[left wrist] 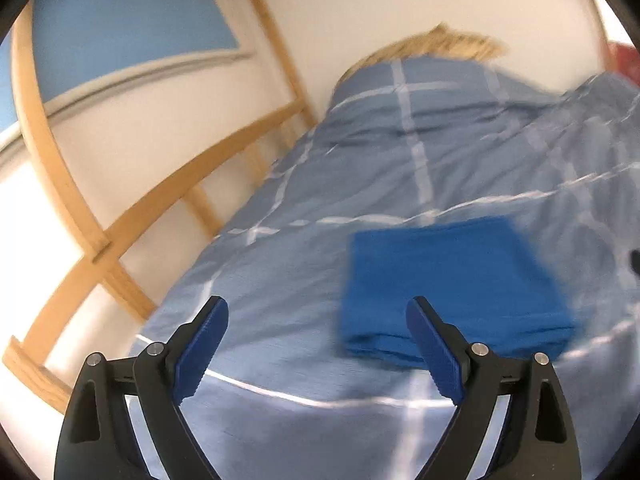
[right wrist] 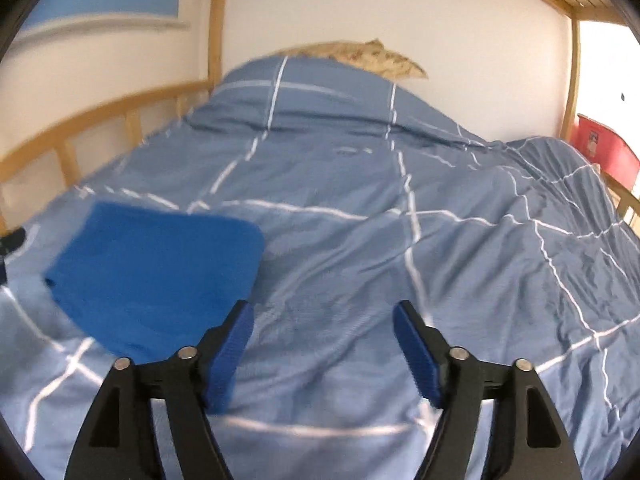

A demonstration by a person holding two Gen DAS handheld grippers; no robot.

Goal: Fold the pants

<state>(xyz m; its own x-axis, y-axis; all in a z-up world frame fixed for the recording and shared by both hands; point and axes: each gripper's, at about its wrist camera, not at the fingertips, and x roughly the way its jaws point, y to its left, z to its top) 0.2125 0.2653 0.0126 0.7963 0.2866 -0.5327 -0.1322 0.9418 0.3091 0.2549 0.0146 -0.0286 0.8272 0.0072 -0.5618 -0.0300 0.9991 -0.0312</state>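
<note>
The blue pants [left wrist: 452,284] lie folded into a flat rectangle on the blue checked duvet [left wrist: 300,240]. My left gripper [left wrist: 316,312] is open and empty, above the bed, with the pants just ahead to its right. In the right wrist view the folded pants [right wrist: 156,272] lie ahead to the left. My right gripper [right wrist: 322,316] is open and empty over bare duvet [right wrist: 440,240], to the right of the pants. The left wrist view is blurred by motion.
A wooden bed rail [left wrist: 132,216] runs along the left side by the white wall. A blue pillow [right wrist: 304,96] with a tan cushion [right wrist: 372,56] behind it lies at the head. A red box [right wrist: 608,152] stands at the right.
</note>
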